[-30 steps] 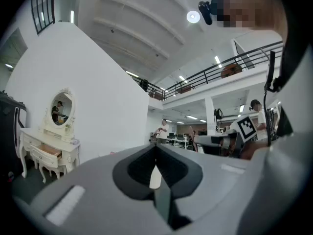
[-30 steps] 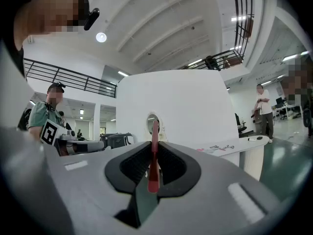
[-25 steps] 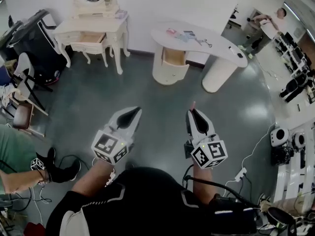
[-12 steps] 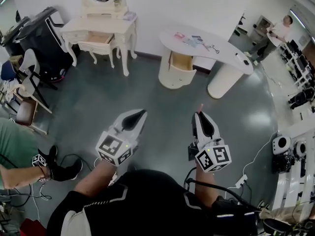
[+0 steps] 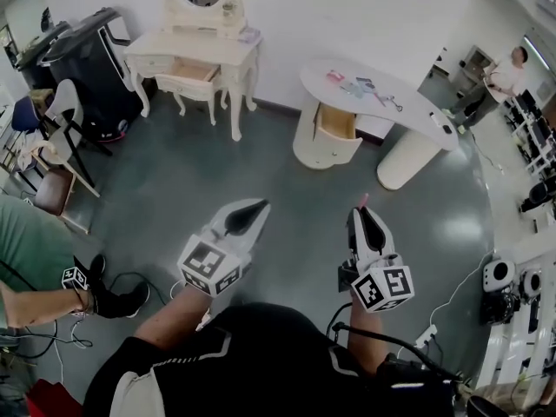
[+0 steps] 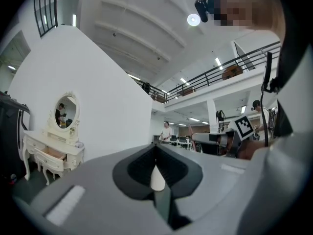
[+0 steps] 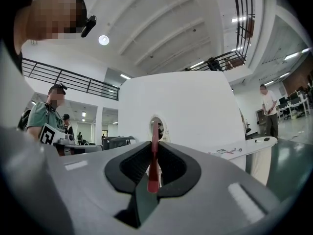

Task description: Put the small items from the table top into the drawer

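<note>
Your right hand-held gripper [image 5: 361,212] is clamped on a thin red stick [image 7: 154,153]; your left hand-held gripper [image 5: 257,208] is closed on a small white piece [image 6: 156,178]; both are well apart from the bench [image 5: 417,104]; its drawer [image 5: 335,122] stands open, contents too small to tell; small items [image 5: 360,85] lie on top.

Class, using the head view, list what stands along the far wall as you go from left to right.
Large black object → cream dressing table → curved white table → standing person.
</note>
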Demonstrator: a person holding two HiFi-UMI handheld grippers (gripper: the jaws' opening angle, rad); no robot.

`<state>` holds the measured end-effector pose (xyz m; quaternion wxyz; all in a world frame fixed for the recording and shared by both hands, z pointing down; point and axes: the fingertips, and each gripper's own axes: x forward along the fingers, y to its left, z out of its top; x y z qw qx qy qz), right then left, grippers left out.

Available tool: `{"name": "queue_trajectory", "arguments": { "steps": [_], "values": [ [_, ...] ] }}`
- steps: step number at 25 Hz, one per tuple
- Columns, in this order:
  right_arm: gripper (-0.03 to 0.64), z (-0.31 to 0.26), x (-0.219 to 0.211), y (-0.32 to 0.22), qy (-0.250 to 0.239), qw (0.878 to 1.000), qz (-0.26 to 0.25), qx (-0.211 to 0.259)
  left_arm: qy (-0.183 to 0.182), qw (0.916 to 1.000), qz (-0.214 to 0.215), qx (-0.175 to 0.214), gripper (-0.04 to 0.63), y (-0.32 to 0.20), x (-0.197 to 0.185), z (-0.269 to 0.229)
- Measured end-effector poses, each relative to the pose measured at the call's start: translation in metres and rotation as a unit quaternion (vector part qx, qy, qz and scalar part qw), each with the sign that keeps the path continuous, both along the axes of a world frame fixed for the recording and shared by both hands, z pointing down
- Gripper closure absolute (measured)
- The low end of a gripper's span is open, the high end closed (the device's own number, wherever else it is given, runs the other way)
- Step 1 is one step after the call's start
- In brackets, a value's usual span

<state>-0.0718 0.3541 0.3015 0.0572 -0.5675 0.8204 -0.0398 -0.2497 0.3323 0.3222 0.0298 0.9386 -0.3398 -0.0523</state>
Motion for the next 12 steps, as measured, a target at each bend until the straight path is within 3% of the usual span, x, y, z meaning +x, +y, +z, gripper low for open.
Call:
{"name": "queue_trajectory", "arguments": {
  "steps": [12],
  "values": [
    [0.569,0.002,-0.060,-0.016,0.000,1.000,0.000,0.005,0.007,0.9999,0.004,0.008,0.595,-0.015,-0.055,0.001]
  ]
}}
